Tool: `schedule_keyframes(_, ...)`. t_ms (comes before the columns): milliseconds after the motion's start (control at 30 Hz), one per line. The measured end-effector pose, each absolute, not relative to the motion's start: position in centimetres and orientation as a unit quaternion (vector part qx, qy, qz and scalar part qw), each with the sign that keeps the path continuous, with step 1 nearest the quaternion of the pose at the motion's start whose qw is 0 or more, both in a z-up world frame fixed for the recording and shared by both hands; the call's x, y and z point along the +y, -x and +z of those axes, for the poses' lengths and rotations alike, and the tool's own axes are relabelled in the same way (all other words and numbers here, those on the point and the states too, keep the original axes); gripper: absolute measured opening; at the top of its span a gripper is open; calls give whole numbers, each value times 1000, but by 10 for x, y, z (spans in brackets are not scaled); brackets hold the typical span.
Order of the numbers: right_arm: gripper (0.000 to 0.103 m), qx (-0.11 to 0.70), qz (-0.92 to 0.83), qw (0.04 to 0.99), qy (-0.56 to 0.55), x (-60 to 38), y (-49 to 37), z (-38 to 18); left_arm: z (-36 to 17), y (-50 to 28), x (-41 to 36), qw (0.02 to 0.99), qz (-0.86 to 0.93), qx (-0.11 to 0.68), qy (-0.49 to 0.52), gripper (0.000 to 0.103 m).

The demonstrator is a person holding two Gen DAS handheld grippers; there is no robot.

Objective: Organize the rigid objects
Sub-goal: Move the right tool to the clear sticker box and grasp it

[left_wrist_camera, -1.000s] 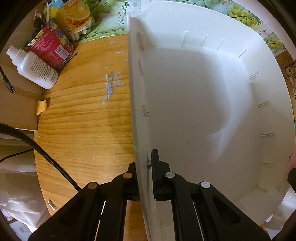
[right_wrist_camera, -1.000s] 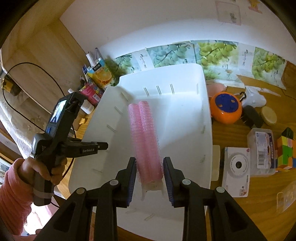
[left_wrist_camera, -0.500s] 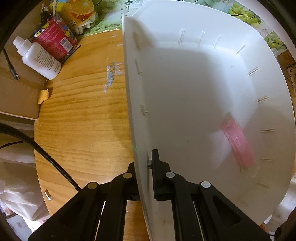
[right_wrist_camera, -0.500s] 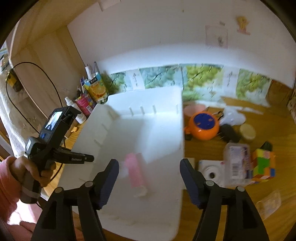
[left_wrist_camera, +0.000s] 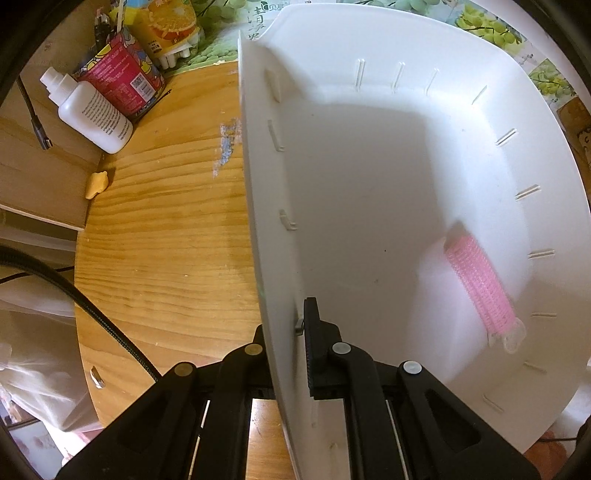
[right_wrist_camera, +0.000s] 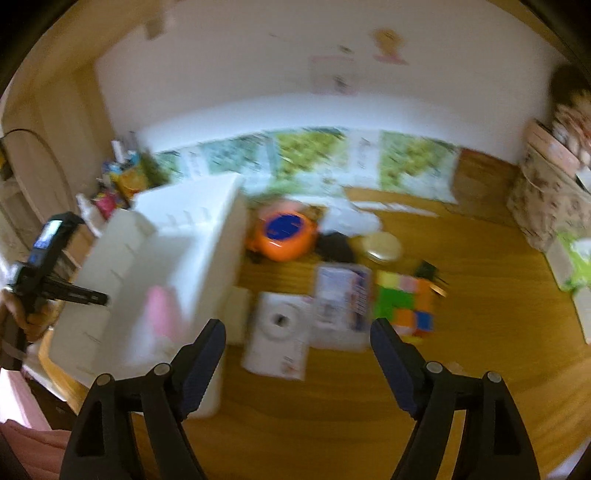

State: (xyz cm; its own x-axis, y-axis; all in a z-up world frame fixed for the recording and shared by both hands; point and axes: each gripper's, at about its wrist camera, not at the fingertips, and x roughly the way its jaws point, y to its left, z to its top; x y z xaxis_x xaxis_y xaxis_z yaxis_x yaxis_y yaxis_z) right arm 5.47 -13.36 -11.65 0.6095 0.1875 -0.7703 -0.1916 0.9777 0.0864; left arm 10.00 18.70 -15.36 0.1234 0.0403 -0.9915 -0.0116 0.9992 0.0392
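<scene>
A white plastic bin (left_wrist_camera: 369, 192) stands on the wooden table. My left gripper (left_wrist_camera: 286, 325) is shut on its left wall, one finger inside and one outside. A pink pack of hair rollers (left_wrist_camera: 480, 284) lies on the bin floor by the right wall. The right wrist view is blurred: the bin (right_wrist_camera: 166, 266) sits at the left with the pink pack (right_wrist_camera: 160, 314) inside. My right gripper (right_wrist_camera: 297, 332) hangs above the table right of the bin, its jaws opening wide with nothing between them. A white camera (right_wrist_camera: 279, 338), a clear box (right_wrist_camera: 341, 306) and a colourful cube (right_wrist_camera: 404, 306) lie ahead of it.
An orange round item (right_wrist_camera: 282, 232), a black object (right_wrist_camera: 334, 245) and a round lid (right_wrist_camera: 382, 245) lie further back. A white bottle (left_wrist_camera: 90, 112), a red can (left_wrist_camera: 122, 75) and a juice carton (left_wrist_camera: 166, 26) stand left of the bin. A black cable (left_wrist_camera: 92, 314) crosses the table's left edge. Boxes (right_wrist_camera: 550, 195) stand at the right.
My right gripper let go of the pink rollers, opened wide and swung right, away from the bin. The rollers now lie in the bin. My left gripper keeps its hold on the wall.
</scene>
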Motion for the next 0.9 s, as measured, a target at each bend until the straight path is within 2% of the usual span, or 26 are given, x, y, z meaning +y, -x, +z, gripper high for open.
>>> schedule_keyframes(333,84,479,42,875,54,-187,-61,-145,-156,-106,190,742,-1,670,-11,7)
schedule_keyframes(700,84,515,30,855,54,-226,-73,-175,-172,-95,197,732,-9,681,-12,10)
schedule_keyframes(900,84,529,37,846,44,-240,-81,-187,-177,-82,194,727,16,687,0,7)
